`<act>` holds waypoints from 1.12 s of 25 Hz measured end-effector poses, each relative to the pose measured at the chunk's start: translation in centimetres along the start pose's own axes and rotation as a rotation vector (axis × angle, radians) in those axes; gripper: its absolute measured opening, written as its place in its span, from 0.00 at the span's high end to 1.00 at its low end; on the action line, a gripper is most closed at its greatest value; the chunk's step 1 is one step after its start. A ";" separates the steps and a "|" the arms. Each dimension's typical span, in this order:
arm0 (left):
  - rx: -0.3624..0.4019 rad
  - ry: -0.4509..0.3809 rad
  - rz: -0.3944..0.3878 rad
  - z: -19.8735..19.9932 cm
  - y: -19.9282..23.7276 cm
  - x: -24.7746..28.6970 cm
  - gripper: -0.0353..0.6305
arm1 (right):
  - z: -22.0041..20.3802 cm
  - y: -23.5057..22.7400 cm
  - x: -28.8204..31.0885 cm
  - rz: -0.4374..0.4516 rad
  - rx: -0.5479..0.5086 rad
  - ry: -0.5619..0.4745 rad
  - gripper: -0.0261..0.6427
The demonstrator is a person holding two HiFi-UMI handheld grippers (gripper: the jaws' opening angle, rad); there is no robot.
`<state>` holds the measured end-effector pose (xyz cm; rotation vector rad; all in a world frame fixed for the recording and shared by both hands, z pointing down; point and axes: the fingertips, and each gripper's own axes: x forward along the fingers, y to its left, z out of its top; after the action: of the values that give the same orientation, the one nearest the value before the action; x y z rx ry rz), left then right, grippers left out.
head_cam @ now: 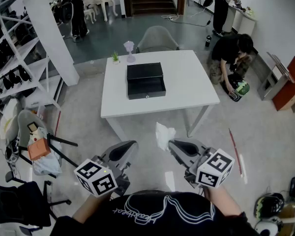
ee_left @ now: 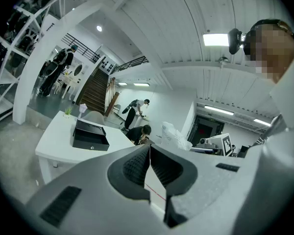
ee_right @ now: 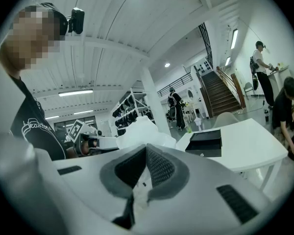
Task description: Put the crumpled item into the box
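Observation:
A black box (head_cam: 146, 80) lies open on the white table (head_cam: 191, 82) ahead of me. My right gripper (head_cam: 171, 144) is shut on a crumpled white paper item (head_cam: 164, 135), held in the air short of the table's near edge. In the right gripper view the paper (ee_right: 137, 133) bulges above the shut jaws of that gripper (ee_right: 147, 149), with the box (ee_right: 204, 142) beyond. My left gripper (head_cam: 133, 144) hangs beside it, shut and empty; its own view shows its tips (ee_left: 149, 148) meeting, the box (ee_left: 90, 135) and the paper (ee_left: 174, 135).
A grey chair (head_cam: 157, 37) stands behind the table, with a small plant (head_cam: 115, 57) and a vase (head_cam: 130, 50) at its far edge. A person (head_cam: 233, 58) crouches at the right. Shelving (head_cam: 14, 58) and floor clutter (head_cam: 37, 149) fill the left.

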<state>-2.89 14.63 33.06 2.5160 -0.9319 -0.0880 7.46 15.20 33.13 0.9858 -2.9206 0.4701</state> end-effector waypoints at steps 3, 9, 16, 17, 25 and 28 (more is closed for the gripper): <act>0.023 -0.013 -0.007 0.2 -1.5 0.3 0.94 | 0.7 0.2 -1.4 -0.006 -0.030 -0.010 0.95; 0.036 -0.051 -0.021 -0.4 -4.1 0.2 0.94 | 1.0 0.4 -4.3 -0.013 -0.077 -0.011 0.95; 0.045 -0.066 -0.009 -0.3 -4.7 0.1 0.94 | 1.2 0.0 -4.7 -0.020 -0.052 -0.020 0.95; 0.047 -0.067 -0.008 -0.2 -4.7 0.1 0.94 | 1.3 0.1 -4.6 -0.019 -0.053 -0.020 0.95; 0.030 -0.071 -0.009 -0.1 -3.0 1.5 0.94 | 1.4 -1.5 -3.2 -0.030 -0.074 0.009 0.95; 0.015 -0.061 -0.007 0.3 -1.4 2.6 0.94 | 1.4 -2.8 -1.9 -0.034 -0.068 0.025 0.95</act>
<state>-0.12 13.78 32.46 2.5436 -0.9510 -0.1618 10.70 13.81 32.34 1.0121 -2.8723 0.3767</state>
